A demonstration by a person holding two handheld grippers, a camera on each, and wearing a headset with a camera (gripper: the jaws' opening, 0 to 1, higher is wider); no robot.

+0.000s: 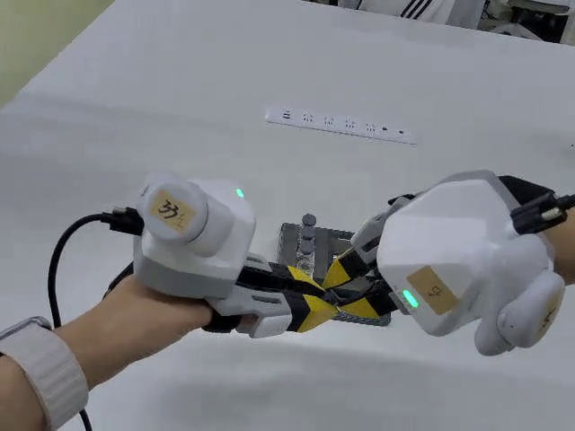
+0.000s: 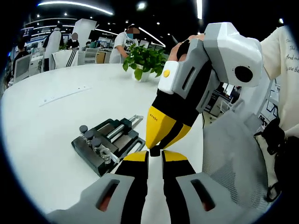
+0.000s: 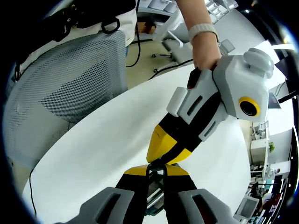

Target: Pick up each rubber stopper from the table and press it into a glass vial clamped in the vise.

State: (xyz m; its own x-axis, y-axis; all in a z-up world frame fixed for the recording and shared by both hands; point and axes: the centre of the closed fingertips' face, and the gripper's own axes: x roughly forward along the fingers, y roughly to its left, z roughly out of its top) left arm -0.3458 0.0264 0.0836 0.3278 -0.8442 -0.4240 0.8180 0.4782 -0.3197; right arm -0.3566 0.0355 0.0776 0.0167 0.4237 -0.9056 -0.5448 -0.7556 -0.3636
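Touching tip to tip, left gripper [image 2: 155, 156] and right gripper [image 3: 157, 170] fingers [image 2: 135, 157] seem clenched.

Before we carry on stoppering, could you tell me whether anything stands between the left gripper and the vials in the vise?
The tip of the right gripper meets that of the left gripper head-on. The vise with its vials lies off to one side, with just bare table between.

Left claw [image 2: 155, 154], right claw [image 3: 156, 169] tip-to-tip beside vise [image 2: 100, 154], blocking near side; table [image 1: 180, 135] open toward power strip [image 1: 341, 125].
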